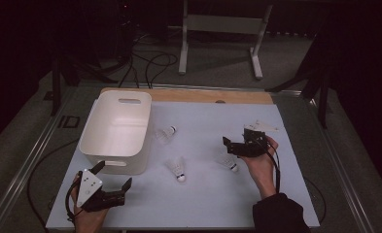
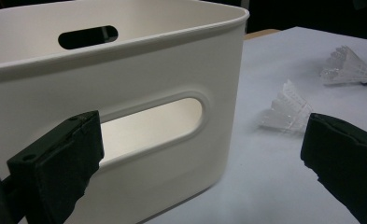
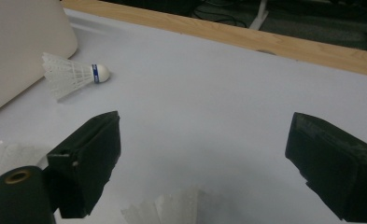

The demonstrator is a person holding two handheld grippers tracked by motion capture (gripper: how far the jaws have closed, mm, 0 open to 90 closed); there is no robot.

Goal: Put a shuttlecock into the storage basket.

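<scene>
Your right gripper (image 1: 233, 146), jaws wide open, hovers over a white feathered shuttlecock (image 1: 227, 162); left gripper (image 1: 112, 178) likewise open beside the white bin (image 1: 94, 127).

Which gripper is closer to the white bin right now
Left. The left gripper sits just off the near wall of the white bin, jaws open beside its handle slot. The right gripper is open across the table, by a shuttlecock.

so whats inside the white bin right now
From the high view the white bin looks empty: bare floor and walls. The near wall hides a strip of floor behind it. Three shuttlecocks lie outside on the table.
</scene>
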